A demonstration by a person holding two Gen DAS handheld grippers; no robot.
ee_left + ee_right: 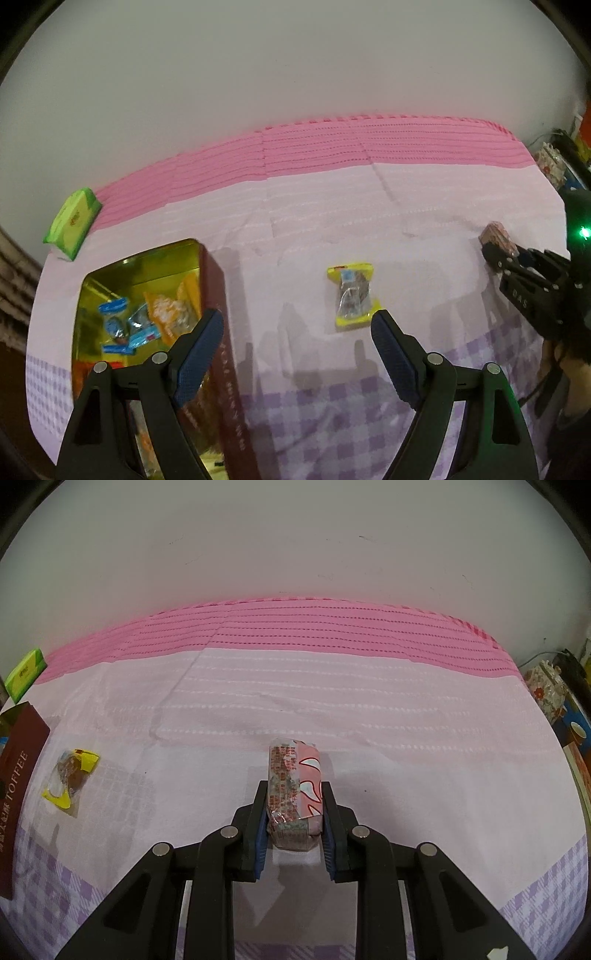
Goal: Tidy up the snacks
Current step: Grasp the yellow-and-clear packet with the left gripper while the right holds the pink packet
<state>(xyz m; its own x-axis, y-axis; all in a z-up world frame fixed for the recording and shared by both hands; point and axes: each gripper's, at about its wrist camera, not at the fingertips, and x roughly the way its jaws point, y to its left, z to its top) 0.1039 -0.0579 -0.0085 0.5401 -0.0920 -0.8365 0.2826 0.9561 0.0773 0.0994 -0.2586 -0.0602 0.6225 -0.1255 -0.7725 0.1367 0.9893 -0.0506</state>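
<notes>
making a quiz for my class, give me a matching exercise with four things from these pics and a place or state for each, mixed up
Things:
1. pink snack
2. yellow snack
3. tin
4. green pack

Places or states:
A. lies loose on the cloth, ahead of the open left gripper
B. far left, by the cloth's pink band
C. clamped in the right gripper
D. open, with wrapped sweets inside

Pairs: 1-C, 2-A, 3-D, 4-B
</notes>
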